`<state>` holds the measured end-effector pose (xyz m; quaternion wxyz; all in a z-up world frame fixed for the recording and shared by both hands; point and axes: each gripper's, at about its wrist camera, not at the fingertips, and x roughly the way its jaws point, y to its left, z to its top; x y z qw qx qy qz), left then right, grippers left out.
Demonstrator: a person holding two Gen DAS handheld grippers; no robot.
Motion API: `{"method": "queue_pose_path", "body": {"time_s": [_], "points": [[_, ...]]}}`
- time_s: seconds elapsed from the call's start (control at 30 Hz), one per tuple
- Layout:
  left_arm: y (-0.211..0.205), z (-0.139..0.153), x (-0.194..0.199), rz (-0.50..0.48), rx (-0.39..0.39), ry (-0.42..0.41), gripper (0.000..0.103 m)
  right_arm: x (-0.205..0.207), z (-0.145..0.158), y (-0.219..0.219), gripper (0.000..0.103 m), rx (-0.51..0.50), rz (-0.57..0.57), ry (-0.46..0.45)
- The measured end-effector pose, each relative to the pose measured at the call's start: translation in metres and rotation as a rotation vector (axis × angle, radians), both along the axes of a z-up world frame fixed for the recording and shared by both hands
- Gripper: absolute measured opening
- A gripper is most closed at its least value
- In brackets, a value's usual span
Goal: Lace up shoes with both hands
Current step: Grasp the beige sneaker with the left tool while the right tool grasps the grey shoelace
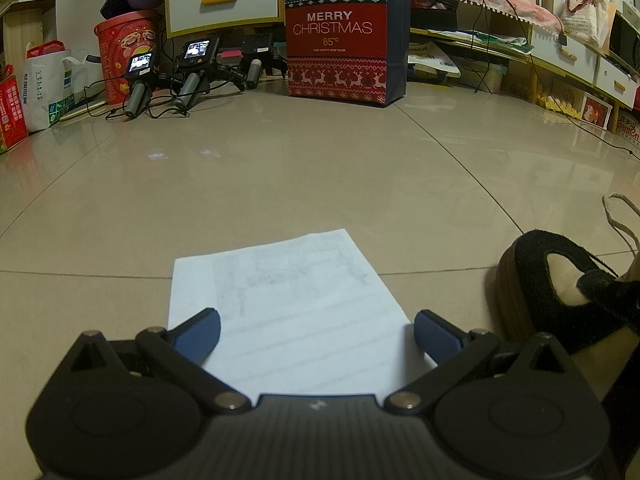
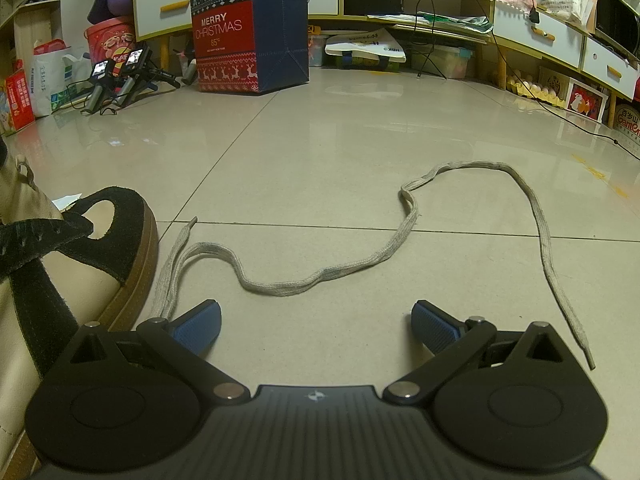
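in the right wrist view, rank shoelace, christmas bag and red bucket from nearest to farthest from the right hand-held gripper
1. Shoelace: loose on the floor tiles just ahead of the open right hand-held gripper, one end by the right finger.
2. Christmas bag: standing upright far across the floor, left of centre.
3. Red bucket: behind the bag's line, far left against the cabinet.

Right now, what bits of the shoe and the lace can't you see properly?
- Black-and-cream suede shoe with tan sole: heel and eyelets, cut off by the left edge of the right wrist view and the right edge of the left wrist view.
- Grey flat shoelace: near stretch, hidden behind the open right tongs.
- White paper sheet: its faint print, too blurred.
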<state>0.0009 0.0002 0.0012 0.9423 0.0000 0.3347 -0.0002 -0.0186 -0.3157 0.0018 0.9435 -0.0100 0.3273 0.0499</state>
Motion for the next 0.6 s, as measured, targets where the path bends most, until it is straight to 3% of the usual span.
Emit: {"method": "queue_pose_path", "body": {"time_s": [0.23,0.47,0.6], "points": [[0.001,0.005,0.003,-0.017,-0.009,0.035,0.103,-0.001,0.003,-0.001,0.103,-0.001,0.0,0.006],[0.002,0.011,0.006,-0.033,-0.02,0.068,0.103,0.0,0.008,-0.005,0.103,-0.01,0.038,0.087],[-0.001,0.039,-0.002,-0.036,-0.035,0.058,0.103,-0.013,0.01,-0.019,0.103,-0.012,-0.072,0.108]]}}
